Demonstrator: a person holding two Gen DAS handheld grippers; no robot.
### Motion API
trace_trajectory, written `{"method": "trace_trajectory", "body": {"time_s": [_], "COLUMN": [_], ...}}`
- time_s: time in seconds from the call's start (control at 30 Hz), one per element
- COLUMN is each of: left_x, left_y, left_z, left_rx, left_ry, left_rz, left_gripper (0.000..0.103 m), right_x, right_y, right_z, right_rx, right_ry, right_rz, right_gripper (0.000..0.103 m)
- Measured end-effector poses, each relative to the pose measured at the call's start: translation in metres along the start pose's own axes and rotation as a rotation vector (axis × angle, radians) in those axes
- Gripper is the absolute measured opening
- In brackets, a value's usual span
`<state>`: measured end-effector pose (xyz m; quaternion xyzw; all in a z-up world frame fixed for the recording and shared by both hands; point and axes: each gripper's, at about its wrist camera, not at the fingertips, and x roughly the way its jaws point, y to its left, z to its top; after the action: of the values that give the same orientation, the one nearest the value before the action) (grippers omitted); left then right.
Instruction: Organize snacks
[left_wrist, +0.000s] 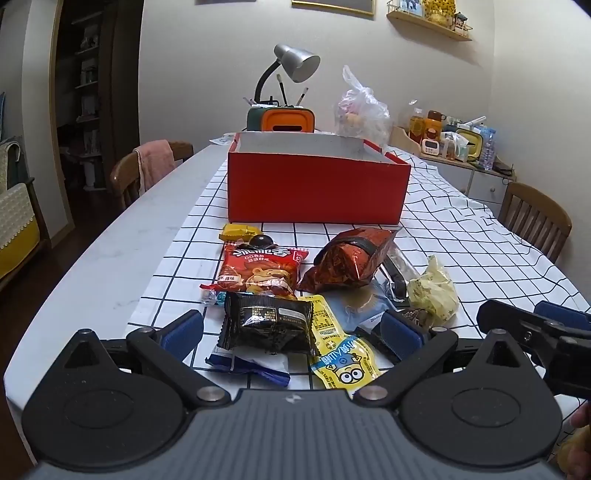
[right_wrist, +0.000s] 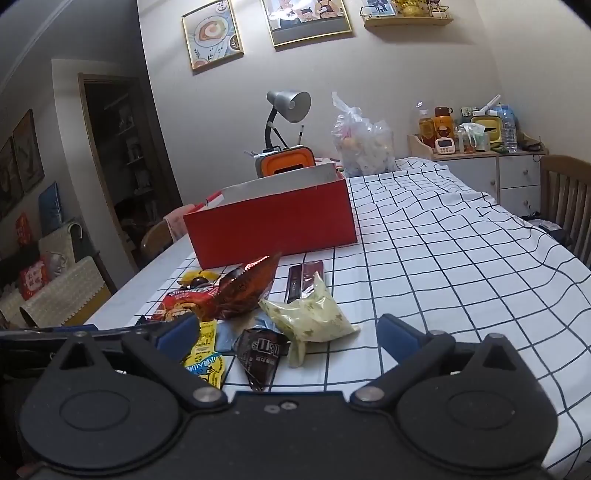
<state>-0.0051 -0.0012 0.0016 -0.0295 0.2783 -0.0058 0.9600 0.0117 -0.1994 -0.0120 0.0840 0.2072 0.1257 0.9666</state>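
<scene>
While the snack packets (left_wrist: 295, 295) lie heaped before the red box (left_wrist: 317, 184), the left gripper (left_wrist: 291, 328) and right gripper (right_wrist: 288, 332) hover spread wide, pinching nothing.

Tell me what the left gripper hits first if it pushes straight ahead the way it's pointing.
Most likely the black snack packet: it lies between the open left gripper fingers, nearest along its downward-tilted line. The red box stands well beyond. Depth is hard to judge through the fisheye.
</scene>
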Motion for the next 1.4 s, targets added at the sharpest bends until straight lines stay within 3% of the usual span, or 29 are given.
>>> {"method": "trace_trajectory", "body": {"time_s": [1.4], "left_x": [-0.001], "left_y": [0.0014], "left_z": [-0.0044], "left_rx": [-0.012], "left_ry": [-0.006], "left_rz": [-0.042], "left_gripper": [0.103], "right_x": [-0.0012], "right_y": [0.0014], "right_z": [-0.002], "right_rx": [0.002], "right_ry": [0.004], "right_rz": [0.003], "right_gripper": [0.103]}}
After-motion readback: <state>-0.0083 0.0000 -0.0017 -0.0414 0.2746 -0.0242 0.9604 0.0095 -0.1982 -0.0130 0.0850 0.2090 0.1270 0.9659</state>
